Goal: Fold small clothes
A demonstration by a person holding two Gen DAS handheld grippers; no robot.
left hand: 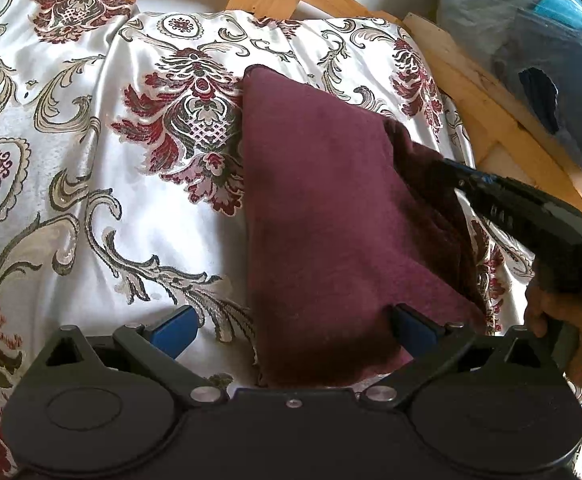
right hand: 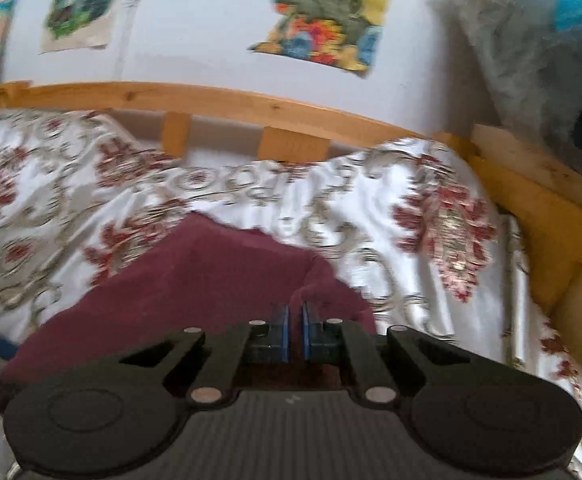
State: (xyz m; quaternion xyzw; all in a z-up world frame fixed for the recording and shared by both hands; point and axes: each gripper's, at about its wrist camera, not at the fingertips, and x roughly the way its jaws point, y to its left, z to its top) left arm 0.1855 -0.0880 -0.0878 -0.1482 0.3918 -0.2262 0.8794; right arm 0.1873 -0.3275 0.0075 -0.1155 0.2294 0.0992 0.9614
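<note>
A maroon cloth (left hand: 323, 216) lies on the floral white bedspread (left hand: 91, 200), partly folded, with a darker fold along its right side. My left gripper (left hand: 295, 328) is open, its blue pads (left hand: 177, 332) spread wide over the cloth's near edge. My right gripper (right hand: 295, 328) is shut on the cloth's right edge (right hand: 211, 280) and lifts it; it also shows in the left wrist view (left hand: 443, 164) as a black arm coming in from the right.
A wooden bed frame (left hand: 491, 108) runs along the back and right. A blue plastic-wrapped bundle (left hand: 551, 60) sits beyond the frame at right. Posters (right hand: 327, 12) hang on the white wall. The right wrist view is motion-blurred.
</note>
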